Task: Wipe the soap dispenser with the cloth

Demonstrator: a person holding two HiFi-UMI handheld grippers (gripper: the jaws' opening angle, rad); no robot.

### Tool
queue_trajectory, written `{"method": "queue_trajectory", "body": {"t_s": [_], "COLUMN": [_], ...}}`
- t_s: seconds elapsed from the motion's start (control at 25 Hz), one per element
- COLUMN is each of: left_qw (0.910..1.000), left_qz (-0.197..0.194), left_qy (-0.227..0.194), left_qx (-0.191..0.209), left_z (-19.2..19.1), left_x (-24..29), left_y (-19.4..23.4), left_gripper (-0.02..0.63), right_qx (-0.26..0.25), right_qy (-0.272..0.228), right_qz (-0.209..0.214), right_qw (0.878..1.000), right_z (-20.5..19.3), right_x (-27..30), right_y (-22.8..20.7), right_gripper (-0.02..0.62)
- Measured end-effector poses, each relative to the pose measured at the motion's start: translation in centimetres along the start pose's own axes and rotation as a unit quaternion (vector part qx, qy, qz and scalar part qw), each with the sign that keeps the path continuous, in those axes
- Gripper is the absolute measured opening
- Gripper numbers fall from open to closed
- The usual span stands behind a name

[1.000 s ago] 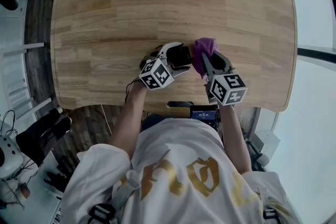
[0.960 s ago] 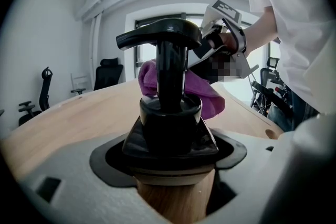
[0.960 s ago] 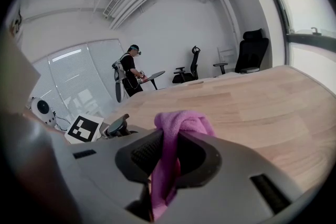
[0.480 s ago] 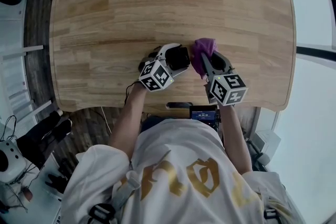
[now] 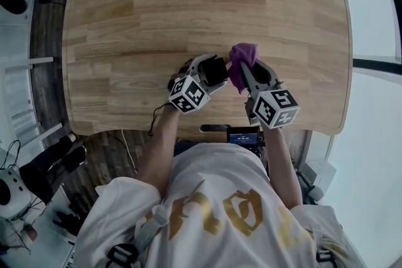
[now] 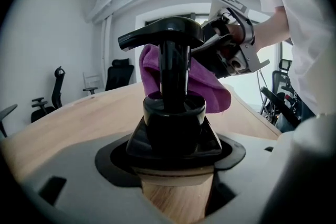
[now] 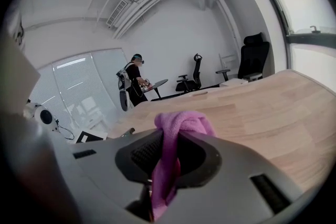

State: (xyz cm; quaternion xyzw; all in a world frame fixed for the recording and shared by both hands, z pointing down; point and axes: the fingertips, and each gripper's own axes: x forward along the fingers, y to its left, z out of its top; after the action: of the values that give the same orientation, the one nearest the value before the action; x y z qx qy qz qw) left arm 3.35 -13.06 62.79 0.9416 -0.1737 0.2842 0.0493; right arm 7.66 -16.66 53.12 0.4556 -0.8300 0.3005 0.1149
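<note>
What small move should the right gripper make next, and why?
Probably rub the cloth down the neck of the soap dispenser. The right gripper is shut on the cloth, which sits right by that neck, and the left gripper holds the dispenser upright.

Both forearms, the left forearm (image 5: 158, 138) and the right forearm (image 5: 281, 157), reach forward from the torso, close together over the near edge of the tabletop (image 5: 157, 9). The left hand-held gripper (image 5: 215, 70) angles toward the right, its jaws clamped on the black soap dispenser (image 6: 170, 92). The right hand-held gripper (image 5: 247, 75) sits just beside it, its jaws pinched on the purple cloth (image 7: 178, 123).
</note>
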Motion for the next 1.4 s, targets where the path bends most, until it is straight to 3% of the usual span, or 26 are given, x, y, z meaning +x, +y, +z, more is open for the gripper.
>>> {"method": "queue_trajectory", "body": {"t_s": [0.28,0.56,0.88,1.12,1.4], "left_qw": [0.9989,0.9994,0.9996,0.9984,0.9975], "left_qz": [0.010,-0.003,-0.024,-0.029,-0.046], "left_qy": [-0.018,-0.024,-0.016,-0.045,-0.054], "left_qx": [-0.042,-0.025,-0.008,-0.015,-0.004], "left_z": [1.7,3.5,4.7,6.6,8.4], "left_x": [-2.0,-4.3,-5.6,-6.5,-6.6], "left_y": [0.8,0.3,-1.5,-2.2,-3.5], "left_gripper": [0.359,0.359,0.359,0.359,0.359], "right_qx": [-0.005,-0.019,-0.044,-0.084,-0.116], "right_qy": [-0.040,-0.102,-0.141,-0.134,-0.119], "right_qz": [0.036,0.121,0.183,0.209,0.183], "right_qw": [0.999,0.987,0.972,0.965,0.969], "right_z": [2.4,5.3,6.9,6.3,5.7], "right_x": [-1.0,-3.2,-6.4,-7.4,-7.6], "right_y": [2.4,7.7,12.2,14.6,14.5], "right_gripper": [0.064,0.064,0.064,0.064,0.063]}}
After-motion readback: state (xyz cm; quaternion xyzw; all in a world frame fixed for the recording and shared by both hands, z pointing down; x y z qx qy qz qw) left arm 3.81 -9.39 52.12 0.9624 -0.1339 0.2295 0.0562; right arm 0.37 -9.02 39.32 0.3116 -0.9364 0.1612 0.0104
